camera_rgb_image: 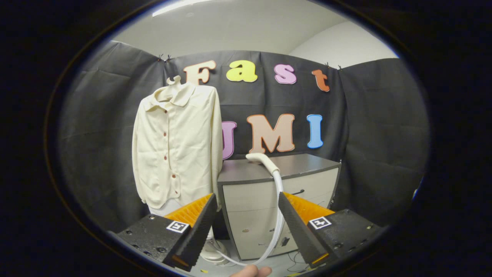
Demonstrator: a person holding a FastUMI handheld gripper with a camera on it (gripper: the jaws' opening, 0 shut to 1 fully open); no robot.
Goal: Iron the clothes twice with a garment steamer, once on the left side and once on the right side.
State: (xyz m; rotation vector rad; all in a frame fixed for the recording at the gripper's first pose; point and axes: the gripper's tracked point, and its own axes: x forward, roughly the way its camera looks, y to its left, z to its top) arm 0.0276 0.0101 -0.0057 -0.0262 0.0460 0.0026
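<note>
Gripper view: the tongs [246,202] are spread wide, grasping nothing, with the cabinet front showing in the gap between the fingers. A cream button-up shirt [177,144] hangs on a hanger against the black cloth wall, beyond the left finger. Right next to it stands a grey cabinet [269,200], and the white steamer head [262,161] lies on its top, with the hose [280,215] looping down the front toward the floor. Each finger mount has a small square marker tag [178,226]; no readable brand anywhere.
</note>
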